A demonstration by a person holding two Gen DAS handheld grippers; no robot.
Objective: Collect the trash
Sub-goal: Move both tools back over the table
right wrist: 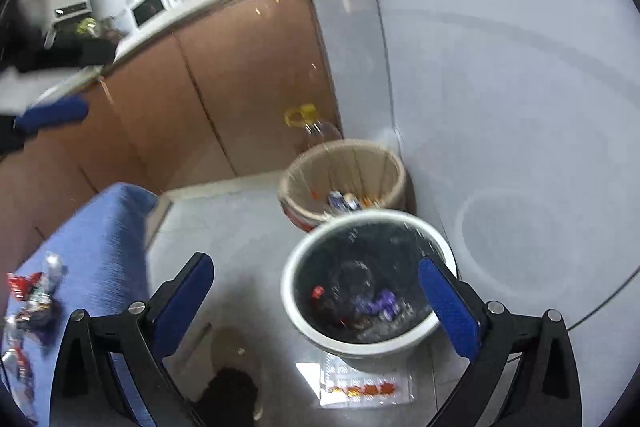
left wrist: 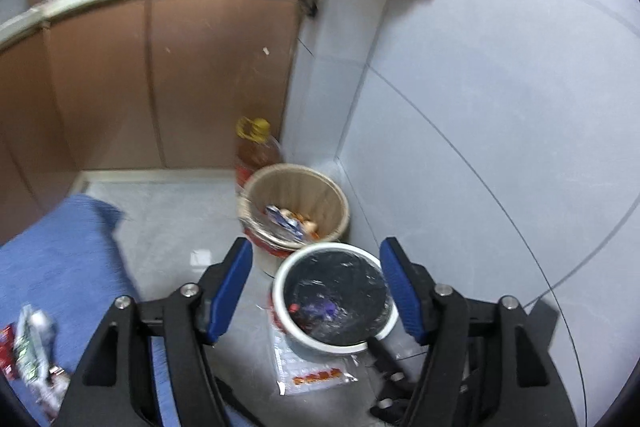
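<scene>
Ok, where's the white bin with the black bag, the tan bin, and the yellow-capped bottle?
White bin (right wrist: 289,291): right wrist view, on its white rim at the left.
Tan bin (right wrist: 396,163): right wrist view, on its rim at the right.
Yellow-capped bottle (left wrist: 256,151): left wrist view, on its amber body below the cap.

A white-rimmed round bin (right wrist: 362,341) lined in black plastic is seen beside a beige ribbed basket (right wrist: 344,163). A blue cloth-covered surface (left wrist: 60,267) and brown cabinet doors (left wrist: 216,79) are shown.

2 black hand-held gripper (left wrist: 316,267) frames w/ blue finger pads (left wrist: 230,291), silver screws (left wrist: 443,289).
</scene>
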